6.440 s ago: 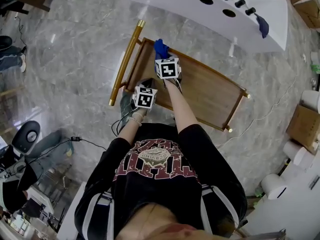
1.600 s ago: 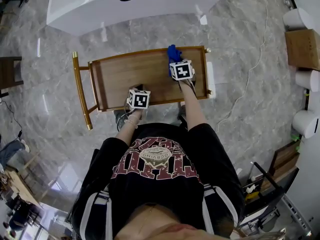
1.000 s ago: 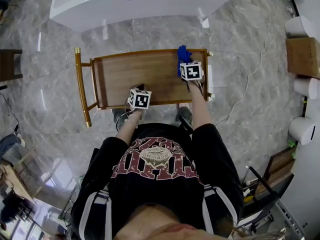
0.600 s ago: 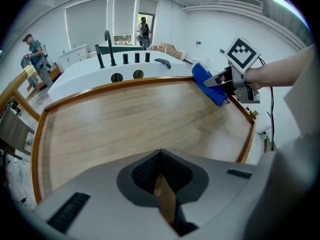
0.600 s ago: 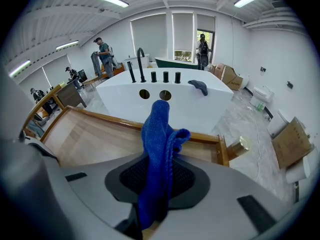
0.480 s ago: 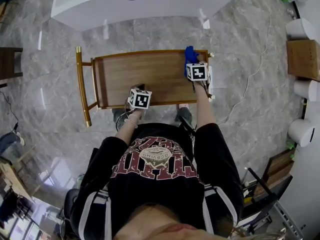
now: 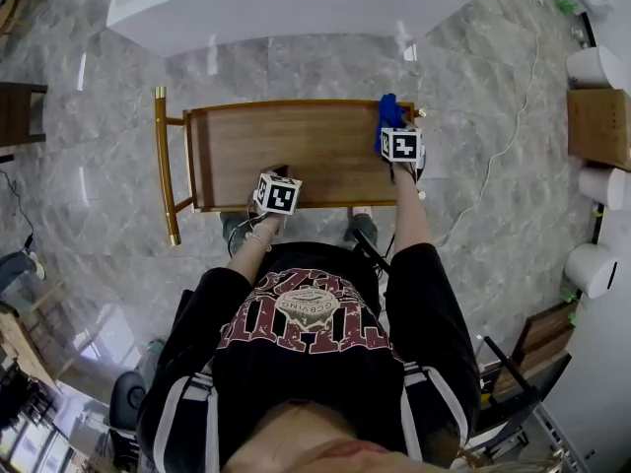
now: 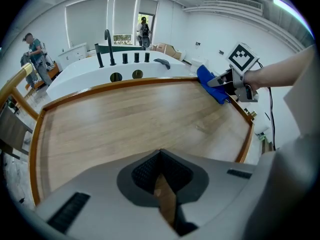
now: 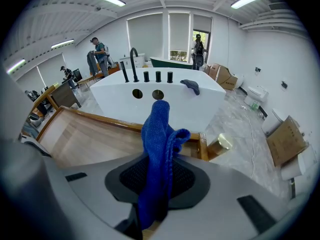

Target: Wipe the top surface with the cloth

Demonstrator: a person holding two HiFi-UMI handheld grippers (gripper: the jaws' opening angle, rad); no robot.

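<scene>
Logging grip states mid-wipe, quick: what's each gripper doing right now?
Left gripper: closed, nothing visible between its fingers.
Right gripper: closed on the blue cloth.

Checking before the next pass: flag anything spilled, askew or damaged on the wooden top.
Nothing stands out: the wooden top is bare, nothing spilled; the right gripper clamps the blue cloth at its right end.
</scene>
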